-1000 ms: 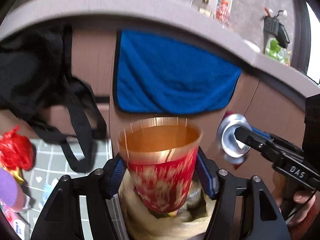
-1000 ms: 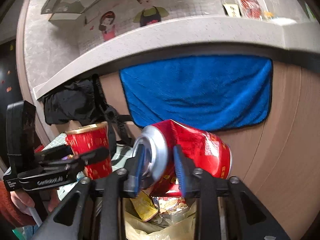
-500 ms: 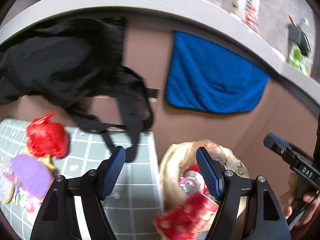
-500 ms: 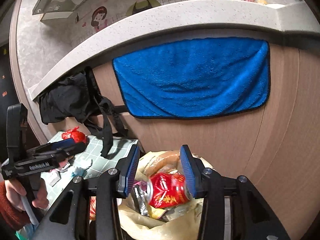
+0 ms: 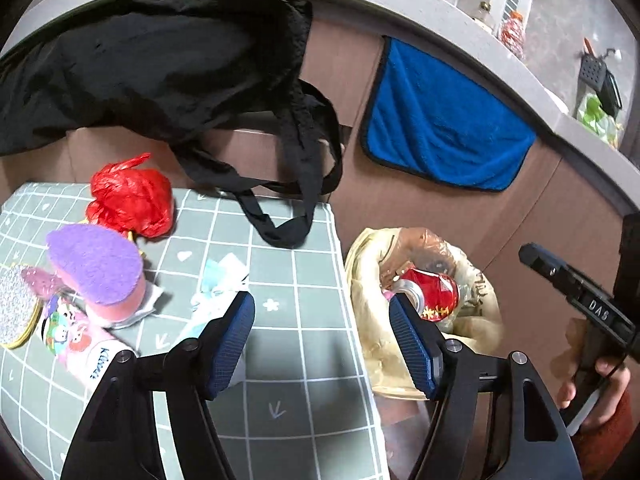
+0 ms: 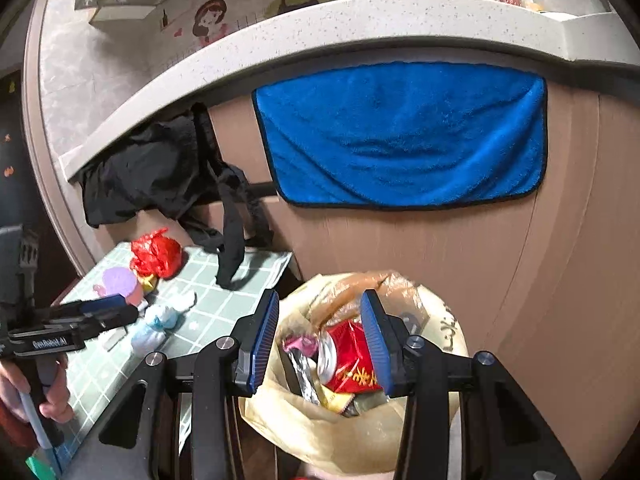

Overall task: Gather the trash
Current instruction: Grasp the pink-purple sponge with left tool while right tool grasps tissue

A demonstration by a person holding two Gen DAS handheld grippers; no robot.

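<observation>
A: From the left wrist view, the left gripper (image 5: 322, 332) hangs over the edge of the checked mat (image 5: 304, 344). Its jaws are spread wide but closing a little, with nothing between them.

B: What trash remains there?

A: A crumpled red wrapper (image 5: 130, 200) near the back, and crumpled pale tissue (image 5: 218, 288) just ahead of the left finger. A purple sponge (image 5: 96, 264) and a Kleenex pack (image 5: 76, 340) lie beside them; whether those count as trash is unclear.

B: How would the tissue handle?

A: Probably light, soft and easily crushed. A pinch across its bunched middle should hold it; the flat edges would likely slip out.

B: And the right wrist view?

A: The right gripper (image 6: 320, 338) stands half spread and empty above the yellowish trash bag (image 6: 320, 436). A red can (image 6: 354, 360) lies inside among foil and wrappers, below the pads, not pinched.

B: The red wrapper?

A: It sits on the mat by the dangling black bag (image 6: 160, 176). It looks thin and crinkly, probably slippery, so the knotted top seems the best hold.
</observation>
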